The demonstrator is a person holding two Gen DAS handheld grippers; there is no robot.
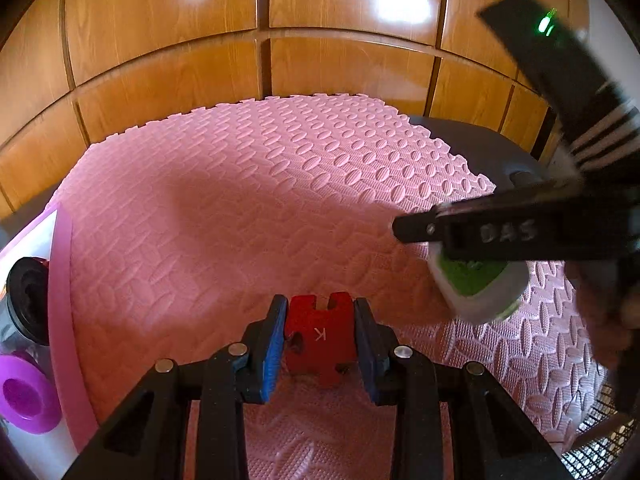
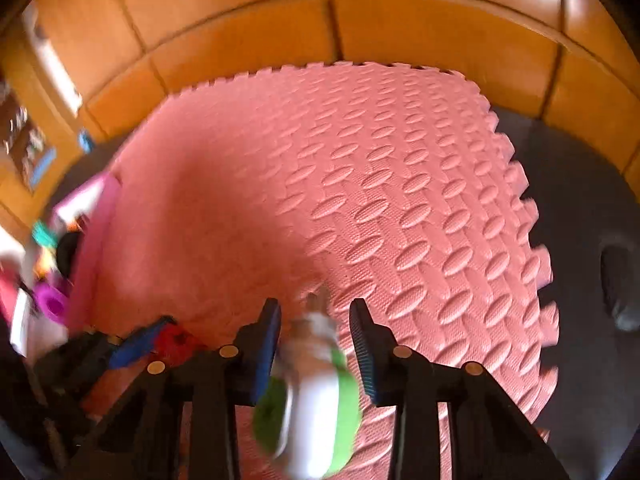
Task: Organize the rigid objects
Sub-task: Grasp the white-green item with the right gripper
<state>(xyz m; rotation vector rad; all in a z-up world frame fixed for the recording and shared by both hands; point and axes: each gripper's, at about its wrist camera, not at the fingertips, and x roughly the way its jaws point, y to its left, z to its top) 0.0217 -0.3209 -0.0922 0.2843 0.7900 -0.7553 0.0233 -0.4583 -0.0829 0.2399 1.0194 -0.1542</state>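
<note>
On my left wrist view, the left gripper (image 1: 320, 336) is pinching a red block (image 1: 318, 340) stamped with a K, both blue pads (image 1: 272, 348) pressed flat against its sides, the block sitting low over the pink foam mat (image 1: 240, 208). Off to the right I see the right gripper (image 1: 460, 256), blurred, coming in from the side with a white and green object (image 1: 476, 284) hanging just under its black finger, near the red block but apart from it. At the far left edge, a pink-rimmed bin (image 1: 60, 280) holds a black ring-shaped piece (image 1: 26, 296) and a purple ring (image 1: 24, 396). Wooden panels (image 1: 160, 40) stand behind the mat.

Over to my right wrist view, everything smeared with motion. The white and green object (image 2: 316, 392) sits between the right gripper's (image 2: 316, 340) two fingers, its narrow end pointing forward past the tips. There's a visible gap between the right-hand pad and the object, and the left-hand pad seems just beside it; through the blur I can't tell whether the pads truly press on it. Lower left, the left gripper (image 2: 160, 340) shows with the red block (image 2: 176, 340) at its blue pad, close beside my right fingers. Further left, the bin (image 2: 92, 256) with the purple ring (image 2: 50, 300) is a blur
</note>
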